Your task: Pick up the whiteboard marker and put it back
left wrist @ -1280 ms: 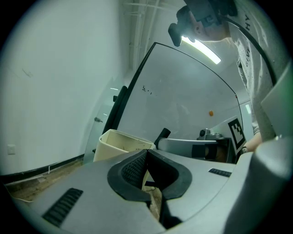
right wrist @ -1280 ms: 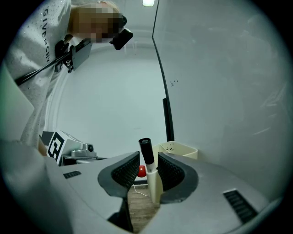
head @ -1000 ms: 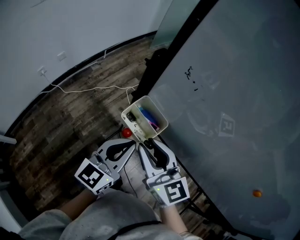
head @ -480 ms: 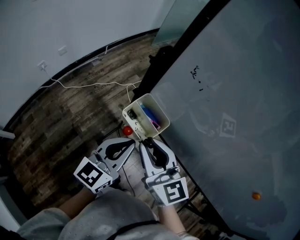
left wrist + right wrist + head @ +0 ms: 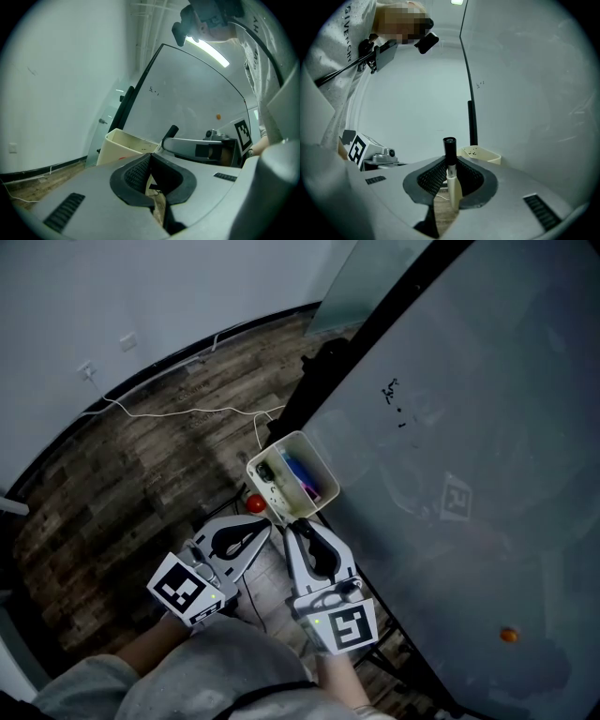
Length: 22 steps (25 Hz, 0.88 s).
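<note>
Right claw (image 5: 450,165) has just been closing — whiteboard marker (image 5: 449,146) between its jaws.

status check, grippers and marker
Left gripper shut, empty. Right gripper jaws just closing, now shut on whiteboard marker, cap up. Tray ahead, nothing blocking it.

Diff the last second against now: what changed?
The right gripper has just been closing its jaws and now pinches the marker, whose black cap points forward. Nothing else visibly moved. Both hands are where they were, the left gripper is shut and empty as before, and the cream bin sits unchanged beside the whiteboard.
</note>
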### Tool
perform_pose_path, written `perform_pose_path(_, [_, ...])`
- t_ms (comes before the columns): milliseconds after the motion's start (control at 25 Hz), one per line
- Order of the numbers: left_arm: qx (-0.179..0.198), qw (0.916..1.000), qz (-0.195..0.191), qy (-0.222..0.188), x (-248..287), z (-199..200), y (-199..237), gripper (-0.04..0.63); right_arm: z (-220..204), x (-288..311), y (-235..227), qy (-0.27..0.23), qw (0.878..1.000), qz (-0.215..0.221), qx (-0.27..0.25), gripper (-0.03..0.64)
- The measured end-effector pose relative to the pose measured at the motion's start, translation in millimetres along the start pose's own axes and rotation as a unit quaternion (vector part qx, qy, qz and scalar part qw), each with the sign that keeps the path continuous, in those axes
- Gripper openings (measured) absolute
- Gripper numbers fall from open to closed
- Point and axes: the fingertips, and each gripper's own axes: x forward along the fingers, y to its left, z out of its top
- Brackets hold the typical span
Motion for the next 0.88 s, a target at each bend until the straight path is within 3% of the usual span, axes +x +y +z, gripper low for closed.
perform_pose_path(880, [0.018,0.9996,0.001,-0.02,0,19,-12,0.015,37,-20,-2,-0.035,0.999,0.001,-0.018,0.075])
